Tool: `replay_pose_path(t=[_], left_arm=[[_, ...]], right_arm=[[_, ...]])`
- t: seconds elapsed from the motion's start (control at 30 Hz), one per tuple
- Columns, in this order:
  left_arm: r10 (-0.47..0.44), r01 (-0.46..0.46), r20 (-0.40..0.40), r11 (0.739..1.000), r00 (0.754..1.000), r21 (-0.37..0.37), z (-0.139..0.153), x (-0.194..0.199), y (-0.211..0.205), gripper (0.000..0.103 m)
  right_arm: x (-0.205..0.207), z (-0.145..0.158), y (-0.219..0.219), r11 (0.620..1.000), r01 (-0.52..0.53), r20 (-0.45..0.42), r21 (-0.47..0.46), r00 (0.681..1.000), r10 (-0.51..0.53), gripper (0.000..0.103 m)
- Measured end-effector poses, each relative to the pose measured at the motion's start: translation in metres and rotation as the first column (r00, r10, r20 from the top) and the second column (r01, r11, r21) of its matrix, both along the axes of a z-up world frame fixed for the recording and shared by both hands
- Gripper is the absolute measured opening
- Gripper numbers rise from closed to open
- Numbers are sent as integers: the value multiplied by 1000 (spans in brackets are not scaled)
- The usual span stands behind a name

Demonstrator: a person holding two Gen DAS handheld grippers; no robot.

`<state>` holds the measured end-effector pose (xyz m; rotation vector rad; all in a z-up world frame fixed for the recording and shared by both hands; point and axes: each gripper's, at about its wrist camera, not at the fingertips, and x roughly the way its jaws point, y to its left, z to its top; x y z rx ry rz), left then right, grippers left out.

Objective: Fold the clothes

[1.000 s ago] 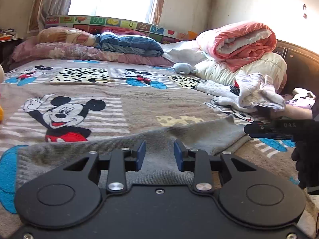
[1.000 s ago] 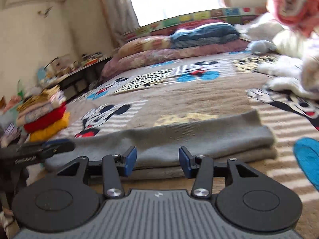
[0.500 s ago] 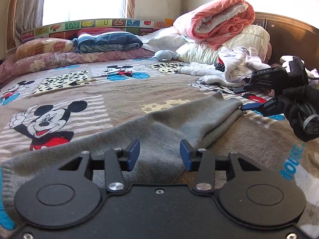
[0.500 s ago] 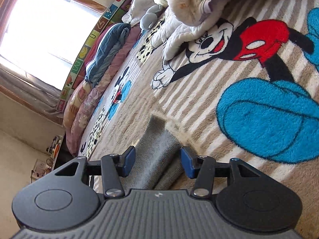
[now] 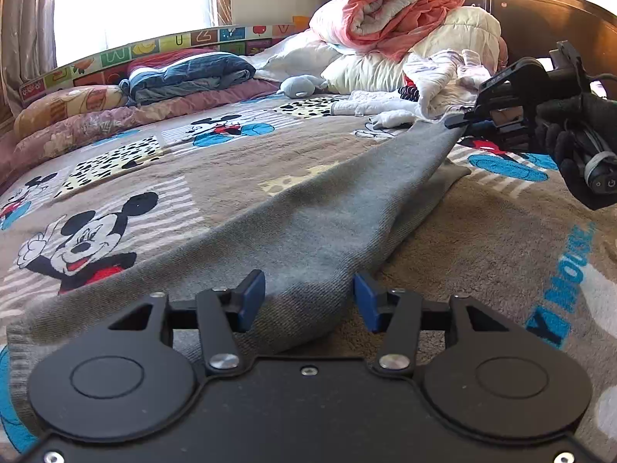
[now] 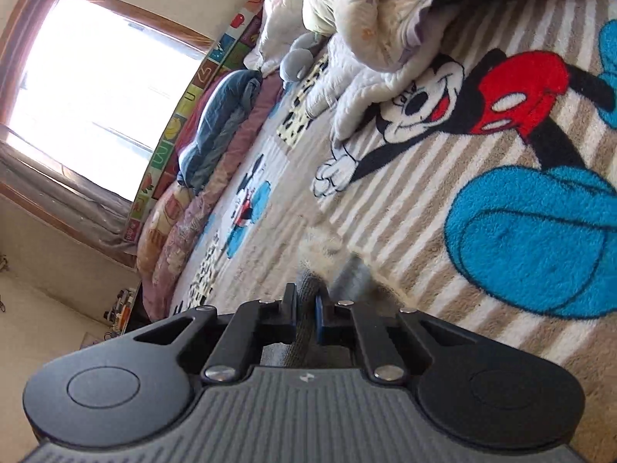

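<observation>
Across the near part of the cartoon-print bed blanket [image 5: 482, 239]: long grey knitted garment [image 5: 308, 231], soft, limp, light. Far right end pinched and lifted by right tool [image 5: 461, 122]; left tool [image 5: 309, 298] released above near end. Best gripped at corners.
</observation>
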<state>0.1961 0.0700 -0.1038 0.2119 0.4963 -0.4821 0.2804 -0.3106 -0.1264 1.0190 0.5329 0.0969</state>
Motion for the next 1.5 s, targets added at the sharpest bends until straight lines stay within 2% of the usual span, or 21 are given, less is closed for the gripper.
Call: replay_pose_path(t=[0.17, 0.37, 0.43, 0.5, 0.57, 0.6, 0.63, 0.7, 0.77, 0.8, 0.83, 0.93, 1.0, 1.07, 1.13, 1.2, 1.23, 1.3, 1.4, 1.43, 1.5], left_arm=[[-1, 1, -29, 1000, 1000, -2, -1, 2, 2, 52], [-8, 6, -59, 999, 998, -47, 6, 2, 16, 53], [25, -32, -57, 991, 998, -130, 15, 2, 33, 53], [73, -84, -63, 975, 995, -207, 21, 5, 51, 53], [134, -155, -89, 939, 987, -306, 26, 8, 73, 52], [168, -195, -112, 929, 979, -313, 25, 11, 79, 52], [201, -234, -136, 919, 970, -318, 24, 14, 85, 52], [286, -317, -168, 925, 943, -209, 13, 19, 88, 53], [371, -394, -190, 914, 909, -94, 2, 25, 91, 42], [398, -422, -200, 901, 895, -98, 4, 24, 97, 42], [423, -451, -209, 887, 882, -104, 5, 23, 103, 38], [473, -498, -205, 862, 857, -94, 6, 20, 120, 22], [476, -513, -228, 845, 850, -152, 8, 16, 135, 15], [480, -517, -202, 829, 854, -213, 15, 8, 143, 15], [467, -499, -181, 839, 865, -219, 18, 7, 140, 19], [454, -480, -161, 848, 876, -225, 21, 5, 138, 30], [447, -471, -151, 852, 882, -227, 22, 4, 137, 42], [468, -491, -149, 834, 871, -250, 24, 3, 145, 33], [500, -522, -149, 805, 853, -283, 27, 1, 158, 30], [511, -531, -149, 795, 847, -294, 28, 0, 162, 31], [532, -550, -149, 773, 834, -316, 29, -1, 171, 45]], right_arm=[[10, -25, -10, 997, -29, -107, -70, 994, 21, 11], [5, -12, -6, 987, -58, -102, -150, 994, 43, 19], [-5, 1, -3, 975, -36, -63, -218, 998, 23, 36], [-15, 15, 6, 949, -23, -3, -313, 1000, 24, 36], [-25, 29, 14, 915, -4, 58, -404, 998, 30, 36], [-25, 32, 25, 903, -34, 67, -427, 995, 69, 36], [-22, 33, 38, 893, -81, 66, -442, 990, 123, 36], [-17, 36, 65, 865, -173, 62, -471, 972, 228, 36], [-12, 35, 94, 823, -267, 34, -501, 944, 327, 38], [-6, 28, 109, 791, -324, -21, -518, 930, 367, 46], [-1, 18, 121, 762, -365, -83, -536, 920, 382, 48], [-1, 12, 126, 767, -351, -87, -537, 928, 363, 45], [-7, 21, 128, 766, -334, -62, -550, 931, 361, 46], [-15, 32, 133, 755, -325, -29, -569, 926, 376, 48], [-23, 43, 145, 733, -342, 12, -588, 903, 430, 48], [-30, 50, 163, 707, -390, 41, -590, 860, 509, 49], [-32, 50, 176, 677, -418, 35, -606, 836, 548, 48], [-36, 48, 195, 628, -455, 17, -631, 801, 598, 48], [-37, 50, 204, 611, -477, 6, -631, 785, 620, 48], [-37, 51, 207, 606, -485, 3, -631, 779, 627, 48], [-38, 52, 213, 595, -499, -4, -630, 768, 640, 48]])
